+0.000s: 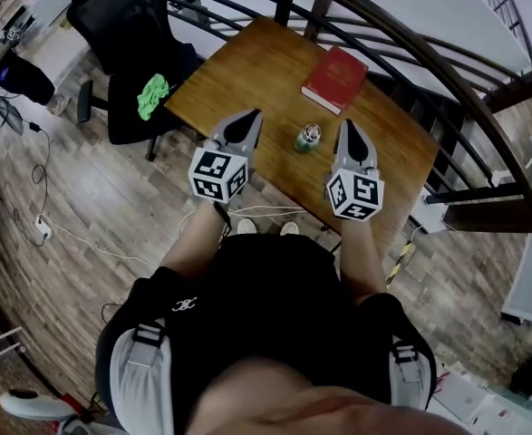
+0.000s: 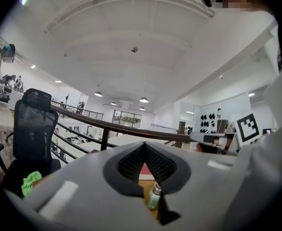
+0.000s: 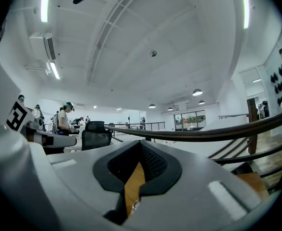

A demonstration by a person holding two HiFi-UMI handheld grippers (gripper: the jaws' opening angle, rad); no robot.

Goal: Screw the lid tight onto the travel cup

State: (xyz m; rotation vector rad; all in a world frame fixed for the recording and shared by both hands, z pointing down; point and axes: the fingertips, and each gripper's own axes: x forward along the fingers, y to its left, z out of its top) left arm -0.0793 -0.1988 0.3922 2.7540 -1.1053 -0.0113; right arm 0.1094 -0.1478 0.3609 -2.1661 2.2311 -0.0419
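Note:
The green travel cup (image 1: 307, 139) with a silvery top stands upright on the wooden table (image 1: 247, 71), near its front edge. Both grippers hover over that edge, one on each side of the cup and apart from it. My left gripper (image 1: 254, 118) is to the cup's left, shut with nothing in it. My right gripper (image 1: 351, 127) is to the cup's right, also shut and holding nothing. In the left gripper view the cup (image 2: 154, 197) shows through the gap under the closed jaws. Only a strip of table (image 3: 132, 186) shows in the right gripper view.
A red book (image 1: 335, 79) lies at the table's far side, behind the cup. A black office chair (image 1: 125, 34) with a green cloth (image 1: 152, 96) stands left of the table. A dark curved railing (image 1: 411, 53) runs behind and to the right. Cables lie on the wooden floor.

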